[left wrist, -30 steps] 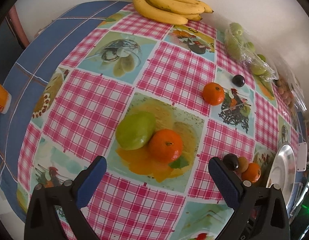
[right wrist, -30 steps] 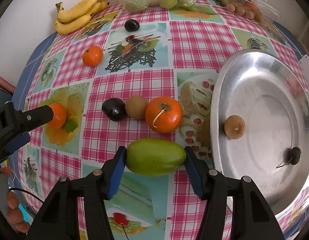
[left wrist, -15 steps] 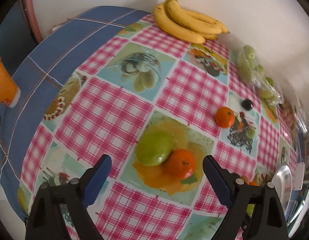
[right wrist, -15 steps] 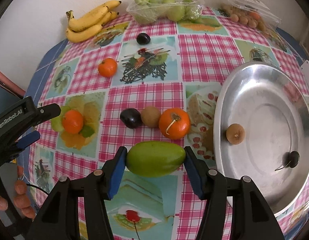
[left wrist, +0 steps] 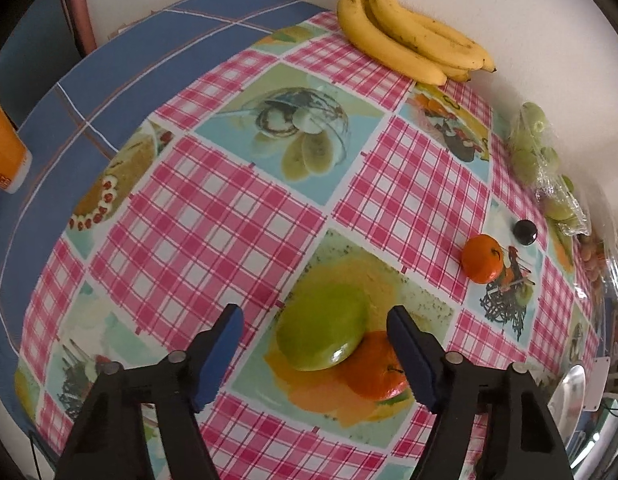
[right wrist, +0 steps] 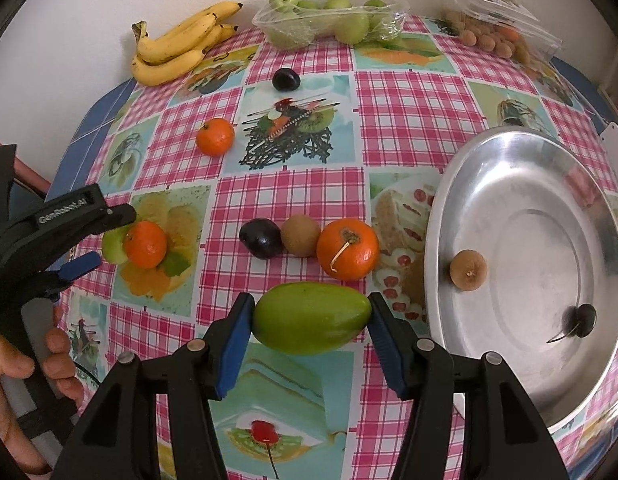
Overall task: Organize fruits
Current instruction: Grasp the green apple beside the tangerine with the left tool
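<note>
Two hand-held grippers in view. Right hand-held gripper [right wrist: 311, 318] pinches an elongated green fruit [right wrist: 311, 317], long axis crosswise between the pads, above the counter [right wrist: 409, 112] beside the steel tray [right wrist: 441, 240]. Left hand-held gripper [left wrist: 315, 346], jaws just closing but not touching, straddles a round green fruit [left wrist: 323, 326]; its finger partly hides the adjoining tangerine [left wrist: 373, 368]. Only the right view shows the tray's contents.

A long green mango [right wrist: 311, 317] lies crosswise at 6 o'clock, an orange [right wrist: 347, 249], kiwi [right wrist: 300, 235] and dark plum [right wrist: 261, 238] touching in a row just above, a steel tray [right wrist: 461, 208] at 3 o'clock.
</note>
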Demonstrator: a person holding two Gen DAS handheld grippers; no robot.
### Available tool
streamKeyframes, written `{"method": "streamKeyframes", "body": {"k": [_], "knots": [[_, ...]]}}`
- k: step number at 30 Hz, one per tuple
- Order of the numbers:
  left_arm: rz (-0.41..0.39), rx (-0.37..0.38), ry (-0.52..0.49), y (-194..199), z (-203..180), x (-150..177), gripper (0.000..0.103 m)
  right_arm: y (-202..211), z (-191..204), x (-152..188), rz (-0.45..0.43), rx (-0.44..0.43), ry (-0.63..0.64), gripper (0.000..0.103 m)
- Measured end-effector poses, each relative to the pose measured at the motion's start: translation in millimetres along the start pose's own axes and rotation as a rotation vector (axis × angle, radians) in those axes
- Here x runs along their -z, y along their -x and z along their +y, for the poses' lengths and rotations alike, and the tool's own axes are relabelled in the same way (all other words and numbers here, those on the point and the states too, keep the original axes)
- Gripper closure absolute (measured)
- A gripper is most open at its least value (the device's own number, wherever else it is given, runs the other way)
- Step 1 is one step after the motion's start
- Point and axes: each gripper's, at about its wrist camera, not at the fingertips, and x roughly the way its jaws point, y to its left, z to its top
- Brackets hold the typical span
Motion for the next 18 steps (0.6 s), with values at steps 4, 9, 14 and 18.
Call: {"method": "streamKeyframes", "body": {"k": [4, 9, 14, 18], "knots": [[0.0, -0.002, 0.01, -4.8, -1.6, -1.1, 0.035, 0.2, 1.0, -0.8, -0.002, 0.002, 0.004, 0.044], [0.011, 0.024, 0.015, -8.9, -1.2, -2.2, 0.051, -0.5, 1.7, -1.4, -0.001, 0.004, 0.007, 0.044], [0.009, 0.031, 0.01, -6.2, -0.8, -1.9, 0.054, 0.0, 1.2, -1.1, 0.0, 0.002, 0.008, 0.044], [-0.006, 0.043, -0.003, 3.1, -1.0, -2.4, 0.054, 1.7, 0.7, -2.0, -0.007, -0.001, 0.006, 0.044]]}}
